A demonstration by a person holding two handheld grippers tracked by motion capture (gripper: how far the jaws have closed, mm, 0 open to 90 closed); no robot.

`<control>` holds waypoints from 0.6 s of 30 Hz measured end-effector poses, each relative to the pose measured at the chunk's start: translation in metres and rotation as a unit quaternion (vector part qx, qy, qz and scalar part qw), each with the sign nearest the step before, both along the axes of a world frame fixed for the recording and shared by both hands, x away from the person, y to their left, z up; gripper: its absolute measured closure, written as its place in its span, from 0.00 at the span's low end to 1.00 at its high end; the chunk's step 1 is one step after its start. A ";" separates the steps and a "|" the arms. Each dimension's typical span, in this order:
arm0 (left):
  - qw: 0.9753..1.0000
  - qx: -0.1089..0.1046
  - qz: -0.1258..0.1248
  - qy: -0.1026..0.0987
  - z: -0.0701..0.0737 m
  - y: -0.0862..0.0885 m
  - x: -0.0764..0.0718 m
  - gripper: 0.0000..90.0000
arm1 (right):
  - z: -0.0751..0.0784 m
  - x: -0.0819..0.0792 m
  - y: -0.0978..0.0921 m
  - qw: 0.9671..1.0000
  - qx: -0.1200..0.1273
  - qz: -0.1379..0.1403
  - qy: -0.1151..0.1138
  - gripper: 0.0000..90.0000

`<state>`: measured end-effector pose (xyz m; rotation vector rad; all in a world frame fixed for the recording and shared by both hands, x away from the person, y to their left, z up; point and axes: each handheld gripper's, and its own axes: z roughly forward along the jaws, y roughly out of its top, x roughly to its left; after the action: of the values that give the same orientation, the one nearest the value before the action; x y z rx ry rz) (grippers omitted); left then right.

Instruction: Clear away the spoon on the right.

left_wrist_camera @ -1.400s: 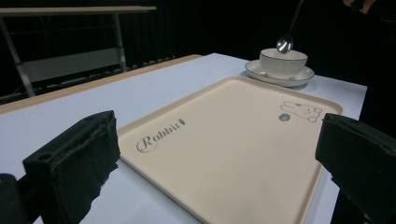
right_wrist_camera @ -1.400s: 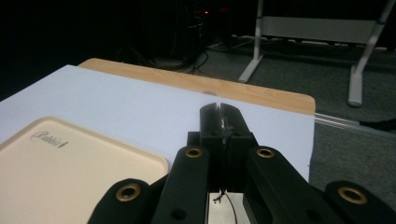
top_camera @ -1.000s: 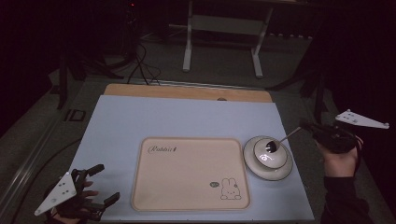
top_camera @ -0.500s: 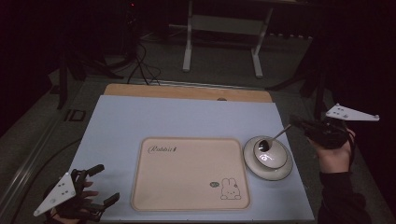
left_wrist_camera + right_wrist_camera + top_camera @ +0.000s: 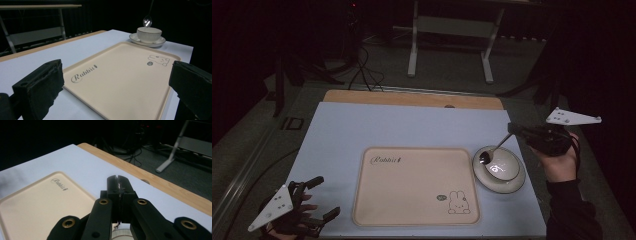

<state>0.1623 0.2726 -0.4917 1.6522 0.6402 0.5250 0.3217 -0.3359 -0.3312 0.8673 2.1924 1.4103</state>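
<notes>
A white cup [image 5: 498, 169] stands on a white saucer [image 5: 516, 186] at the right of the table, just right of a beige tray [image 5: 414, 185] printed with "Rabbit" and a bunny. My right gripper [image 5: 511, 128] is shut on the handle of a metal spoon [image 5: 485, 157], which slants down toward the cup. In the left gripper view the spoon [image 5: 147, 21] bowl hangs just above the cup [image 5: 149, 33] rim. In the right gripper view my right gripper [image 5: 117, 178] shows its jaws pressed together. My left gripper [image 5: 328, 196] rests open at the front left corner, with nothing between its jaws.
The table has a pale blue top [image 5: 412, 127] with a wooden strip [image 5: 412, 98] along its far edge. Beyond it are a metal stand [image 5: 449, 30] and cables on the dark floor. In the left gripper view the tray [image 5: 120, 82] lies between the wide-apart jaws.
My right gripper has moved left and slightly up with the spoon. The spoon bowl has shifted left across the cup. The left gripper has stayed put.
</notes>
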 end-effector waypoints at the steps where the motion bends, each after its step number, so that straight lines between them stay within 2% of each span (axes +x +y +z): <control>1: 1.000 0.000 0.000 0.000 0.000 0.000 0.000 0.00 | 0.000 0.000 0.002 1.000 -0.001 0.004 0.000 0.99; 8: 1.000 -0.001 0.001 -0.001 0.000 0.000 -0.001 0.00 | 0.002 0.003 0.012 1.000 -0.011 0.029 -0.002 0.99; 11: 1.000 0.000 0.000 -0.002 0.001 0.000 -0.001 0.00 | 0.003 0.003 0.020 0.998 -0.015 0.053 0.000 0.99; 12: 1.000 0.000 0.000 -0.002 0.001 0.000 -0.001 0.00 | 0.003 0.003 0.020 0.998 -0.015 0.053 0.000 0.99; 13: 1.000 -0.001 -0.001 -0.002 0.001 0.000 -0.001 0.00 | 0.003 0.004 0.024 0.998 -0.016 0.068 0.006 0.99; 18: 1.000 -0.001 -0.001 -0.002 0.001 0.000 -0.001 0.00 | 0.002 0.005 0.031 0.997 -0.024 0.079 0.007 0.99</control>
<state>0.1613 0.2730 -0.4910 1.6493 0.6368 0.5267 0.3269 -0.3052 -0.3297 0.7037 2.3402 1.4188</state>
